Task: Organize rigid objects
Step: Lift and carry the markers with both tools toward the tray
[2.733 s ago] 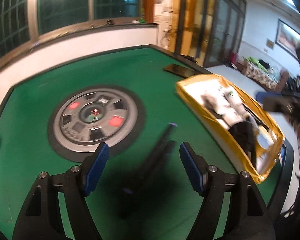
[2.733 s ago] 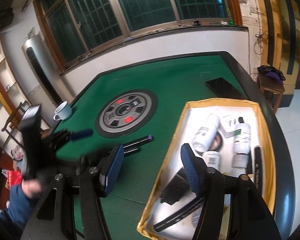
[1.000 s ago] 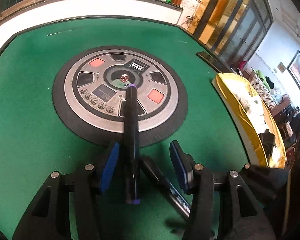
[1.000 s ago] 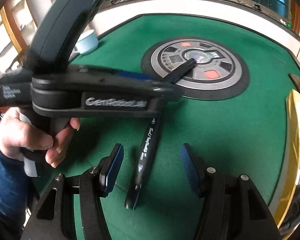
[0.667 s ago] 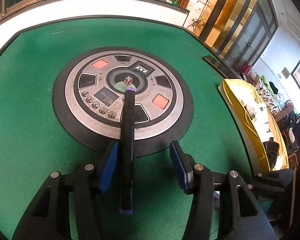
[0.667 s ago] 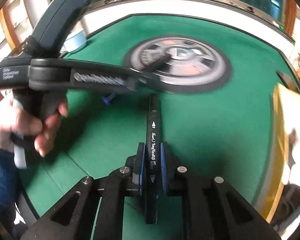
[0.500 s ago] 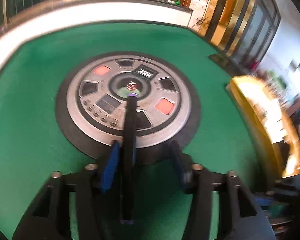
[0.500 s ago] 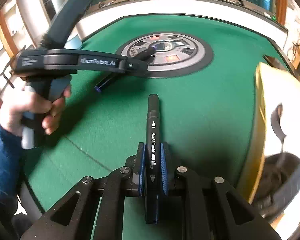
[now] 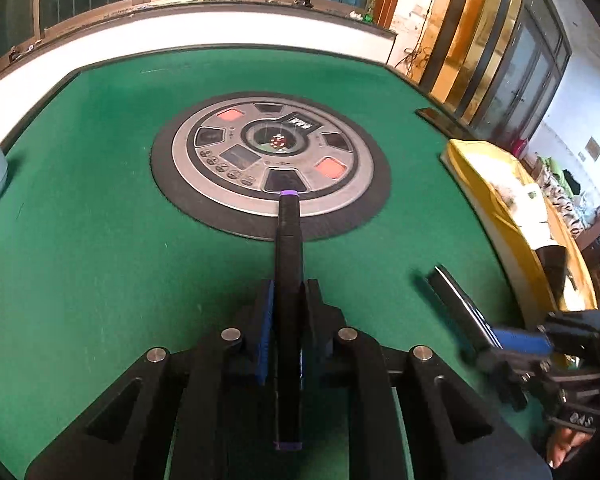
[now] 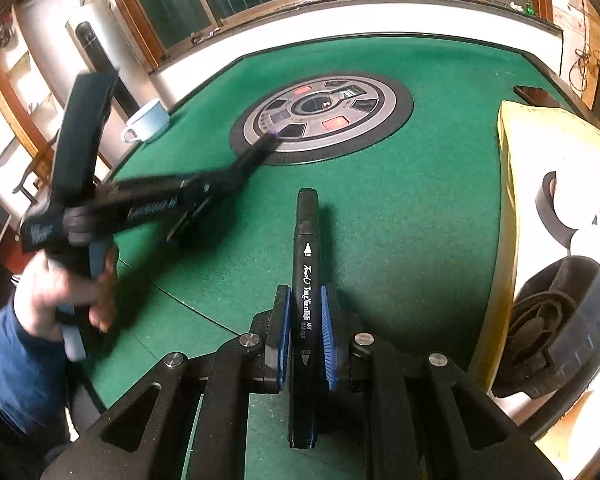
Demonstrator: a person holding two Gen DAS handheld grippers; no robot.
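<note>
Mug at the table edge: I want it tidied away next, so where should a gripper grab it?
Pinch the mug by its wall at the rim, coming from above with one finger inside. It stands upright with its mouth open, and its handle is a small loop that would probably suit the fingers poorly.

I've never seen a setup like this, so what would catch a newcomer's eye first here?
Each handheld gripper clamps a black marker: the left gripper a purple-tipped marker, the right gripper a lettered one. Behind them, a round grey control dial sits mid green table, with a yellow tray at the right edge.
</note>
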